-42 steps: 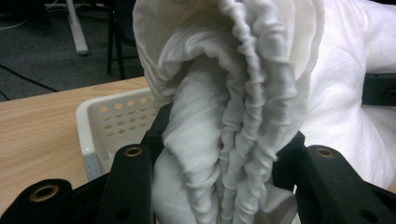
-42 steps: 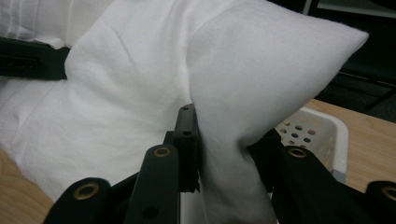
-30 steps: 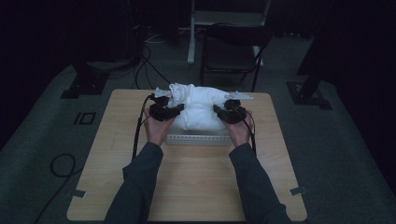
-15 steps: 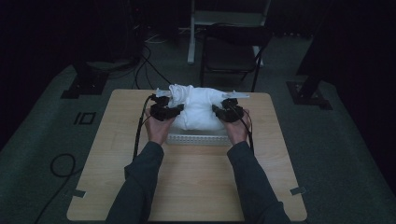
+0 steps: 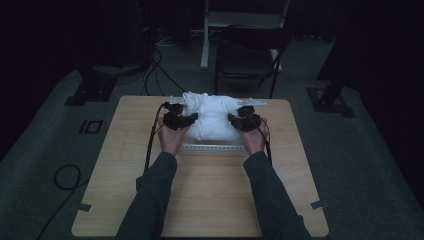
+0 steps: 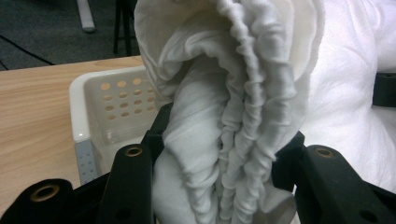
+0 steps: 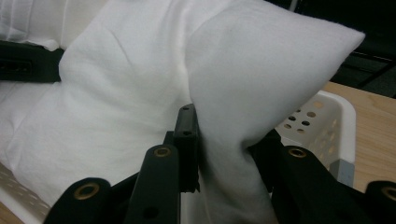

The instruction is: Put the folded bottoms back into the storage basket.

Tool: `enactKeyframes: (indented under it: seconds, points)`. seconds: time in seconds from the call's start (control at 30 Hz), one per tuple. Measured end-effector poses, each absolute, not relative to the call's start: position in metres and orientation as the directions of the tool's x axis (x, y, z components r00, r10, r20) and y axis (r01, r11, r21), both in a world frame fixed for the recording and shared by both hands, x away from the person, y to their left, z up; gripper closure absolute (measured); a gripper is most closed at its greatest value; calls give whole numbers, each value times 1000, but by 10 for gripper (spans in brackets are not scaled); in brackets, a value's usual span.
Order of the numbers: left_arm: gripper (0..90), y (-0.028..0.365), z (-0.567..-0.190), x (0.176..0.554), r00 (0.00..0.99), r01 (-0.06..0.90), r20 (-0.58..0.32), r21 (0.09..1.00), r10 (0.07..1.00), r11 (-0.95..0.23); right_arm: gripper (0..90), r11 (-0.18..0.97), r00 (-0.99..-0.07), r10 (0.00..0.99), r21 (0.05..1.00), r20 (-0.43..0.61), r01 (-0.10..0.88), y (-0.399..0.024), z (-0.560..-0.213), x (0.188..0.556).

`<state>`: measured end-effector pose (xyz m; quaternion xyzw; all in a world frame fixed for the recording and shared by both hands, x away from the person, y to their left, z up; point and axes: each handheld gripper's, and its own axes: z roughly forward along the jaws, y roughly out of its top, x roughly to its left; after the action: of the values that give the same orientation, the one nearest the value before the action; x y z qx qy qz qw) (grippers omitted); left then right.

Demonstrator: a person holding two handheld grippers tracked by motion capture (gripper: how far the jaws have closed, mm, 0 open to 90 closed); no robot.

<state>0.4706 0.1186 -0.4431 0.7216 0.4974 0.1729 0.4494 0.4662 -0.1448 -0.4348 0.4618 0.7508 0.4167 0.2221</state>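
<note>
A puffy white pillow [image 5: 212, 117] lies in a white perforated basket [image 5: 210, 149] at the far middle of the wooden table [image 5: 210, 200]. My left gripper [image 5: 186, 120] is at the pillow's left end, shut on a bunched, gathered fold of white fabric [image 6: 229, 116]; the jaws of this gripper [image 6: 219, 186] pinch it from both sides. My right gripper [image 5: 235, 121] is at the right end, shut on a pointed corner of the pillow [image 7: 261, 79], which is squeezed where the gripper [image 7: 229, 172] clamps it. Both hands rest just in front of the basket.
The basket's holed wall [image 6: 112, 102] and rim [image 7: 327, 121] show beside the jaws. A dark chair [image 5: 250, 55] stands behind the table, with cables [image 5: 160, 70] and stand bases [image 5: 85, 92] on the floor. Bare tabletop lies between my forearms.
</note>
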Motion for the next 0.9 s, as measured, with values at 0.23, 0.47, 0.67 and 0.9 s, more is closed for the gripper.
enactKeyframes:
  seconds: [0.23,0.47,0.67,0.9]
  points:
    - [550,117,-444,472,439,568,-196,817,877,-102,709,217,-468,882,829,60,516,-145,-437,467]
    - [550,116,-447,473,432,575,-198,812,880,-100,710,216,-462,885,824,62,523,-145,-440,468]
    - [550,115,-451,476,425,583,-197,806,884,-101,709,218,-459,886,819,61,531,-145,-443,470]
    - [550,112,-454,477,422,591,-196,800,885,-104,709,218,-454,889,812,64,541,-145,-446,471]
